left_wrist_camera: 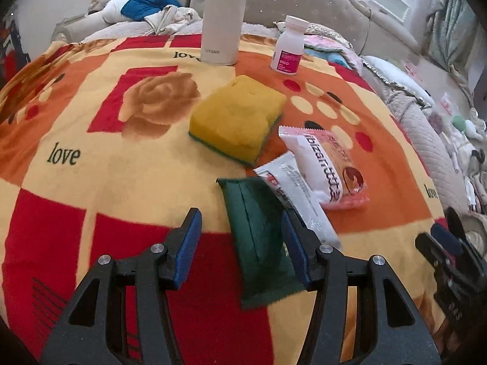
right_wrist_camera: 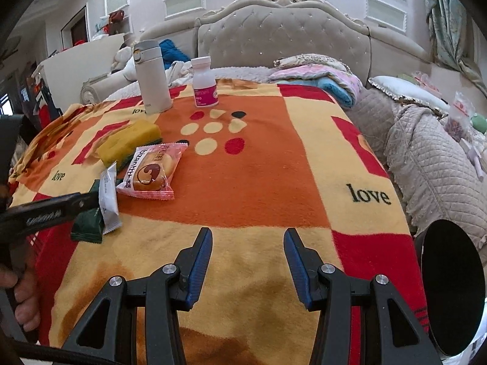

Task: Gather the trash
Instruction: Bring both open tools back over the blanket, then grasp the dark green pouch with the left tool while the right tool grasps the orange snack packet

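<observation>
1. Two grippers sit nearest the cameras, both with blue-padded fingers spread apart. The left gripper (left_wrist_camera: pixel 242 237) hangs low over the dark green packet (left_wrist_camera: pixel 258 243), which lies flat on the blanket (left_wrist_camera: pixel 121 182); the packet shows in the gap nearer the right-hand finger, and whether a pad touches it I cannot tell. The right gripper (right_wrist_camera: pixel 248 261) is over bare blanket, well apart from the trash, with nothing between its fingers
2. At the right edge of the right wrist view, a black round bin (right_wrist_camera: pixel 453 286) stands beside the blanket's near corner
3. Just beyond the green packet, a white sachet (left_wrist_camera: pixel 299 194) overlaps its upper right edge and runs slantwise; in the left wrist view its near end passes behind the left gripper's right-hand finger
4. Touching the sachet's far side lies a pink snack packet (left_wrist_camera: pixel 328 167) with white lettering and a round cake pictured on it
5. Next comes a yellow sponge (left_wrist_camera: pixel 237 121) with a green scouring layer underneath, just beside the pink packet's far left corner
6. Farther back stand a cream thermos flask (left_wrist_camera: pixel 223 18) with a yellow button, upright, and to its right a white pill bottle (left_wrist_camera: pixel 289 45) with a magenta label, also upright
7. Farthest off is a padded beige headboard (right_wrist_camera: pixel 283 36), with bedding heaped before it
</observation>
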The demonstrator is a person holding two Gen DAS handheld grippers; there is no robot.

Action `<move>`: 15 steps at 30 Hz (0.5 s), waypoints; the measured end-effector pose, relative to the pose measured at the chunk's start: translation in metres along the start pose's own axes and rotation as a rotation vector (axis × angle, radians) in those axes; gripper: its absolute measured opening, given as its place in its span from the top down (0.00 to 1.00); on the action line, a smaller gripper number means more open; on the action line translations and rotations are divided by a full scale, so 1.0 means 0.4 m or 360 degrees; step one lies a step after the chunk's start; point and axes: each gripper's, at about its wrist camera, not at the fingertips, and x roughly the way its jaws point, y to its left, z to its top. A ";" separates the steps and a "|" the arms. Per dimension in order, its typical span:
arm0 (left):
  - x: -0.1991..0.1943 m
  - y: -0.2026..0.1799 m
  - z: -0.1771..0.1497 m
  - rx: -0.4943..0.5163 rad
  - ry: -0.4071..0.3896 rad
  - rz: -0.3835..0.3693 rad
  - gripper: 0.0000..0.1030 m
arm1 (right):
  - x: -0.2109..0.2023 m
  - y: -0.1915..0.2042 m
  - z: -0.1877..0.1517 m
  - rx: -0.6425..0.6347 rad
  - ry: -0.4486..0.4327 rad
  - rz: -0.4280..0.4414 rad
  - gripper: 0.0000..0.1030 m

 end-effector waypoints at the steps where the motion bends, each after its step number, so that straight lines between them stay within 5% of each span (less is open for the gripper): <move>1: 0.004 -0.002 0.002 0.0001 0.0007 0.0006 0.47 | 0.000 -0.001 0.000 0.0001 -0.0001 0.0008 0.55; 3: 0.019 -0.013 0.007 0.0027 0.0045 0.0008 0.38 | 0.003 -0.001 0.001 0.0003 0.0002 0.0014 0.55; 7: 0.022 -0.033 -0.008 0.0137 0.0018 0.0048 0.38 | 0.003 0.003 0.004 -0.0003 0.0000 0.0015 0.55; 9: 0.012 -0.021 -0.020 0.0153 -0.0021 0.0087 0.64 | 0.000 0.006 0.005 -0.0009 -0.0015 0.0017 0.55; 15: -0.035 0.108 -0.059 0.0026 -0.0082 0.0163 0.64 | -0.020 0.049 0.045 0.0031 -0.0188 0.0267 0.53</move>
